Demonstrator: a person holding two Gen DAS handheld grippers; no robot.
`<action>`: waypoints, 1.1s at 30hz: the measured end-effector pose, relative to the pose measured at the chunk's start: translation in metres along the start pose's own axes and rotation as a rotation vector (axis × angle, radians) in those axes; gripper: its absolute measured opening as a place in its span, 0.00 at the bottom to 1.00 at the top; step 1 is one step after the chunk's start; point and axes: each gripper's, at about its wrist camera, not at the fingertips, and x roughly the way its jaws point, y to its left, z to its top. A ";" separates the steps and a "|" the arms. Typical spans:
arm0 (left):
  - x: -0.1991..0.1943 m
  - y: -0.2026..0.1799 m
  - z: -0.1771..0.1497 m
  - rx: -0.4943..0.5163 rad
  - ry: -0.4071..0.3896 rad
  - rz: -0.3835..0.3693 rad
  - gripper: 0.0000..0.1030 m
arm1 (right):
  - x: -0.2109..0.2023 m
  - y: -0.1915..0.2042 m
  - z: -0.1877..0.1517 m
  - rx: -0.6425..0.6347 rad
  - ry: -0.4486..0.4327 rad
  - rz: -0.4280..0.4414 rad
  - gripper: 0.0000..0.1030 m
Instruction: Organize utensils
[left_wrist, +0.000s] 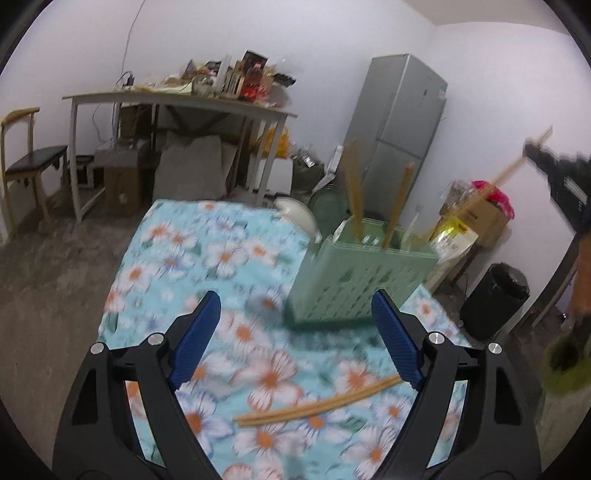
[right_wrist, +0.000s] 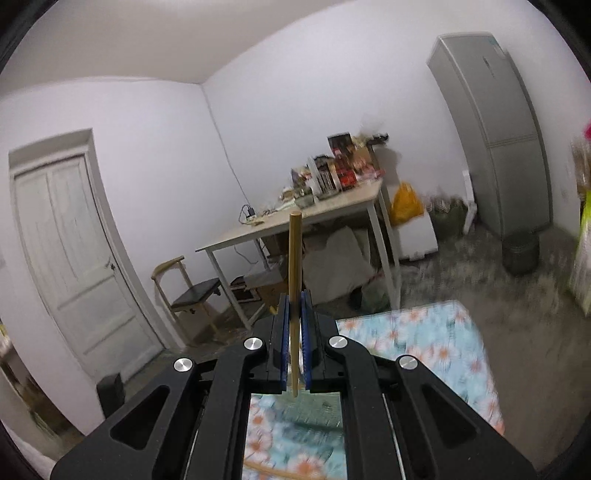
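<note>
A green slotted utensil holder (left_wrist: 354, 273) stands on the floral tablecloth (left_wrist: 207, 251) with wooden chopsticks (left_wrist: 354, 184) upright in it. A pair of wooden chopsticks (left_wrist: 317, 404) lies flat on the cloth, between and just below the blue pads of my left gripper (left_wrist: 295, 317), which is open and touches nothing. My right gripper (right_wrist: 294, 299) is shut on a wooden chopstick (right_wrist: 294, 258) that stands upright between its pads, raised over the table. In the left wrist view the right gripper (left_wrist: 543, 155) appears blurred at the far right with that chopstick (left_wrist: 509, 173) slanting from it.
A white bowl (left_wrist: 295, 214) and a green glass dish (left_wrist: 327, 203) sit behind the holder. Beyond the table are a cluttered white desk (left_wrist: 177, 99), a chair (left_wrist: 29, 162), a grey fridge (left_wrist: 402, 122), boxes (left_wrist: 476, 218) and a black bin (left_wrist: 495, 299).
</note>
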 end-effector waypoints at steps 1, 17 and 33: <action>0.000 0.003 -0.004 0.000 0.006 0.011 0.77 | 0.004 0.004 0.003 -0.023 -0.004 -0.010 0.06; -0.001 0.015 -0.031 0.014 0.062 0.036 0.77 | 0.088 0.038 -0.056 -0.309 0.157 -0.212 0.25; 0.019 0.024 -0.038 0.000 0.160 0.115 0.77 | 0.028 -0.013 -0.111 0.232 0.287 -0.158 0.49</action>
